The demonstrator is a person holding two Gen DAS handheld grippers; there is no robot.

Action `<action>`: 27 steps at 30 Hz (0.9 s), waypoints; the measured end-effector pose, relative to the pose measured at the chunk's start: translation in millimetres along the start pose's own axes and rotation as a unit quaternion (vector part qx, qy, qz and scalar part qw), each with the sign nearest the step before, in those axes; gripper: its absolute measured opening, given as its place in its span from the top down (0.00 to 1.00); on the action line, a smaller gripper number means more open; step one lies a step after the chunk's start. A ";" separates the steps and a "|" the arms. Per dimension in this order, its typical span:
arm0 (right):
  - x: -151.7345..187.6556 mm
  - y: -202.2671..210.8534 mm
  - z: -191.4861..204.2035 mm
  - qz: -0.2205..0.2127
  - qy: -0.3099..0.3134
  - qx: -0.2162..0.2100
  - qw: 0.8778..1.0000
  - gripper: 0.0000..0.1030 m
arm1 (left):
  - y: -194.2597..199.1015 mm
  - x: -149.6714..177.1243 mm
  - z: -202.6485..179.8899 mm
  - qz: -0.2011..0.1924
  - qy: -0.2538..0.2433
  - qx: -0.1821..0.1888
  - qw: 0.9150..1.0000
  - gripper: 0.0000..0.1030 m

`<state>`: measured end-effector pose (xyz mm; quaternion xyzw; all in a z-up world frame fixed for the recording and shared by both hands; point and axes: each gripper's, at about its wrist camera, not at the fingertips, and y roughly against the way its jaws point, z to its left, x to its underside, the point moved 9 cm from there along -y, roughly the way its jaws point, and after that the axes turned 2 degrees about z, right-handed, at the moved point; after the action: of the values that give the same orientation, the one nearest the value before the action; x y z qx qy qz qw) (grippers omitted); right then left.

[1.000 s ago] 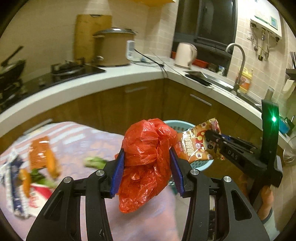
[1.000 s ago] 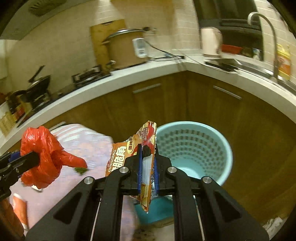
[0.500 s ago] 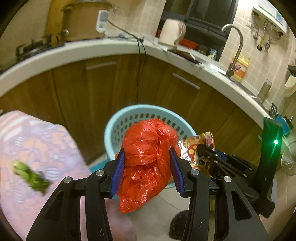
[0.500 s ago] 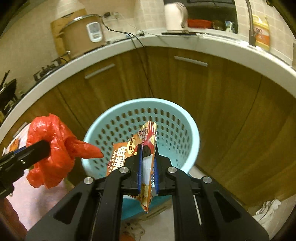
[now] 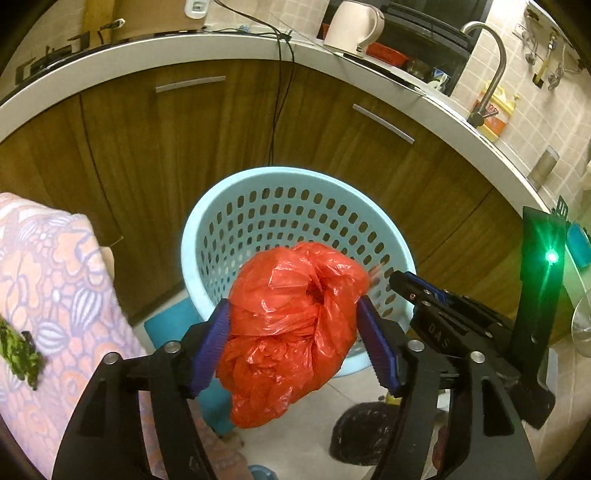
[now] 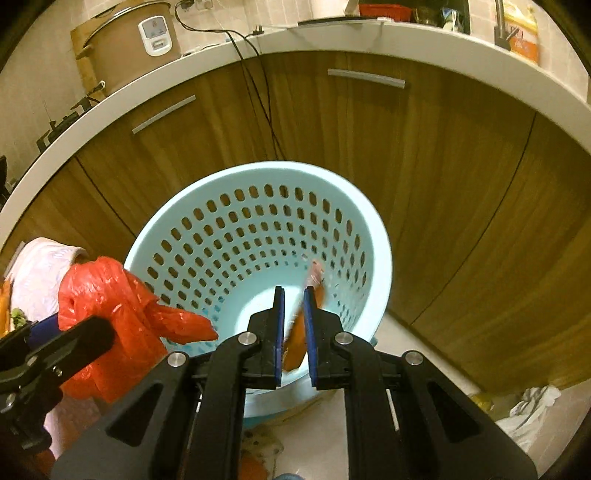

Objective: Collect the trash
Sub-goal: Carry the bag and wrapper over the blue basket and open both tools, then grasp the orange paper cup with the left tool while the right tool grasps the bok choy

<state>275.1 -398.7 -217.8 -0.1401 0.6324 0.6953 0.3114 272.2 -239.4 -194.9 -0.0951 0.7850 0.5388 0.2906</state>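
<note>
My left gripper (image 5: pixel 293 325) is shut on a crumpled red plastic bag (image 5: pixel 291 332) and holds it over the near rim of a light blue perforated basket (image 5: pixel 280 181). The bag also shows at the left of the right wrist view (image 6: pixel 110 306). My right gripper (image 6: pixel 294 299) stands over the same basket (image 6: pixel 207 206) with its jaws slightly parted. A blurred orange snack wrapper (image 6: pixel 299 332) is falling between and below its fingers into the basket. The right gripper also shows in the left wrist view (image 5: pixel 402 284).
Brown wooden cabinets (image 6: pixel 443 184) under a white counter (image 5: pixel 110 62) curve behind the basket. A patterned pink cloth (image 5: pixel 48 280) with a green scrap (image 5: pixel 18 354) lies at the left. A kettle (image 5: pixel 351 26), a tap (image 5: pixel 487 55) and a rice cooker (image 6: pixel 129 48) stand on the counter.
Both grippers moved closer over the basket. The right gripper opened and let go of the snack wrapper, which now drops into the basket. The left still holds the red bag.
</note>
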 end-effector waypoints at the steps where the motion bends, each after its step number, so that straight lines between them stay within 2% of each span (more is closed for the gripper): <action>1: 0.4 1.0 -1.8 0.001 -0.005 -0.003 1.000 0.91 | 0.9 0.3 0.6 0.000 0.001 -0.001 1.000 0.35; 3: 0.3 4.7 -4.7 0.001 -0.013 -0.009 1.000 0.85 | 6.5 0.2 2.8 -0.003 0.007 0.001 1.000 0.31; 5: -0.5 10.2 -4.7 -0.002 -0.019 -0.017 1.000 0.72 | 14.4 -1.2 6.0 -0.011 0.014 0.004 1.000 0.26; 8: -0.8 21.9 -2.6 -0.012 -0.020 -0.018 1.000 0.62 | 27.1 -3.5 9.1 -0.023 0.018 0.005 1.000 0.26; 13: -1.0 42.8 16.6 -0.024 -0.007 -0.041 0.999 0.62 | 54.0 -0.8 11.6 -0.045 0.022 0.004 0.999 0.26; 17: 0.1 67.6 47.3 -0.043 0.026 -0.058 0.997 0.62 | 83.0 6.8 18.5 -0.066 0.021 -0.008 0.998 0.26; 22: 8.5 91.6 94.4 -0.056 0.062 -0.087 0.993 0.62 | 132.5 23.7 38.5 -0.099 0.031 -0.025 0.994 0.26; 27: 33.5 106.4 151.6 -0.052 0.110 -0.116 0.986 0.62 | 184.8 49.5 70.4 -0.125 0.053 -0.052 0.989 0.24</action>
<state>214.6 -244.3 -128.9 -0.2835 0.5695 0.7272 0.2578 171.4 -93.7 -94.0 -0.2358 0.7522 0.5322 0.3087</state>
